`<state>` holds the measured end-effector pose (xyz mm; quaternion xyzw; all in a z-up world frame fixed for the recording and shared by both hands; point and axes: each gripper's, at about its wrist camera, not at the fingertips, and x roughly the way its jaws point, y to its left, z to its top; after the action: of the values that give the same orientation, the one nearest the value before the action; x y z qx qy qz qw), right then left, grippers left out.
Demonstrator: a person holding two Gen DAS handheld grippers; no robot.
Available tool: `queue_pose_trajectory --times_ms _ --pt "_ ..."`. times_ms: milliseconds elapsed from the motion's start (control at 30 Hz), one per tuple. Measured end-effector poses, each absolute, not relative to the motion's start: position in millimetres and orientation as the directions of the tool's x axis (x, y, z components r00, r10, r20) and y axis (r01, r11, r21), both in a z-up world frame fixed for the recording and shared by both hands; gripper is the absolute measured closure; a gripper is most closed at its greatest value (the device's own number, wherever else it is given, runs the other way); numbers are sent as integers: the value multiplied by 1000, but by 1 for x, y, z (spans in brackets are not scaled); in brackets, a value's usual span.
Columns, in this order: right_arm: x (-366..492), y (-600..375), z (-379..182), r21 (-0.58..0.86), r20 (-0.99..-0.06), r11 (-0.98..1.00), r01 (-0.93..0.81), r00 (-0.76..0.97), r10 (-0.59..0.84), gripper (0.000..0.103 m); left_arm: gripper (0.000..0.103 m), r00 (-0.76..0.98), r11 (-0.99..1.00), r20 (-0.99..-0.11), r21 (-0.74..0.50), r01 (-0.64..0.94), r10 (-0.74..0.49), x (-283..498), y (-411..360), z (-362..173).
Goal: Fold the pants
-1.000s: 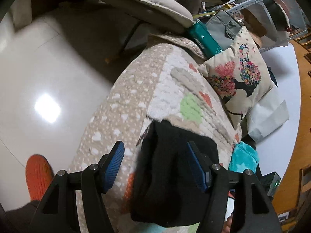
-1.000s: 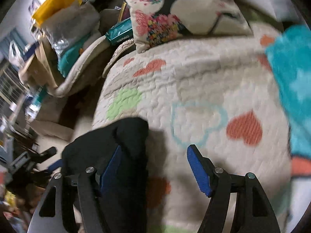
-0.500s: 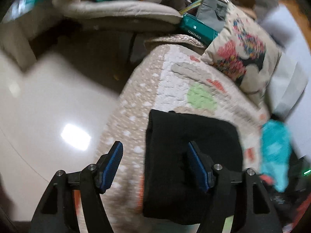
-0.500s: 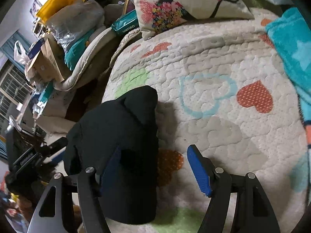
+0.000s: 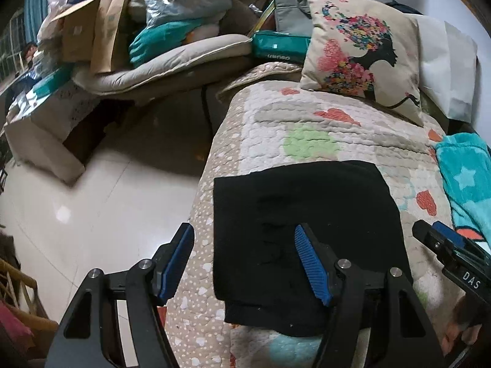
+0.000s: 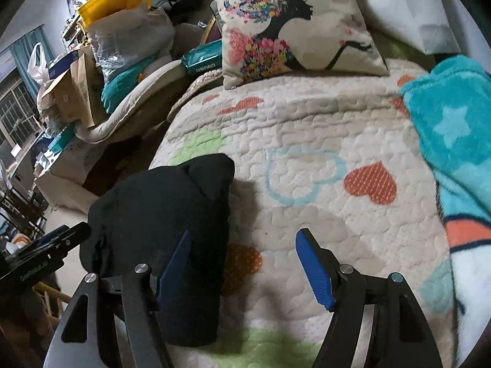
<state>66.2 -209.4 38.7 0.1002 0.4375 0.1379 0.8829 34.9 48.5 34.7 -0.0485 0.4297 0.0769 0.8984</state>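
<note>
My left gripper [image 5: 244,260] hangs over the bed, jaws wide, nothing pinched; its right pad sits above the black pants [image 5: 303,224], its left pad above the quilt [image 5: 310,122] border. The pants lie folded in a flat rectangle at the quilt's left edge, near the drop to the floor [image 5: 92,202] at 9 o'clock. My right gripper [image 6: 242,266] also has jaws wide and empty, its left pad over the pants' right edge. Open quilt runs from 12 to 2 o'clock up to the printed pillow [image 6: 291,21]. A teal blanket [image 6: 454,135] bounds the room at 3 o'clock.
</note>
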Motion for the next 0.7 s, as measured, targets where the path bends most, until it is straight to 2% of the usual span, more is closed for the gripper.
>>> queue_pose_trajectory --times_ms 233,700 --pt "71 -213 29 305 -759 942 -139 563 328 27 35 610 987 -788 -21 -159 81 39 42 32" --pt "63 -194 39 158 -764 971 -182 600 237 26 36 602 988 -795 -19 -154 79 41 39 28"
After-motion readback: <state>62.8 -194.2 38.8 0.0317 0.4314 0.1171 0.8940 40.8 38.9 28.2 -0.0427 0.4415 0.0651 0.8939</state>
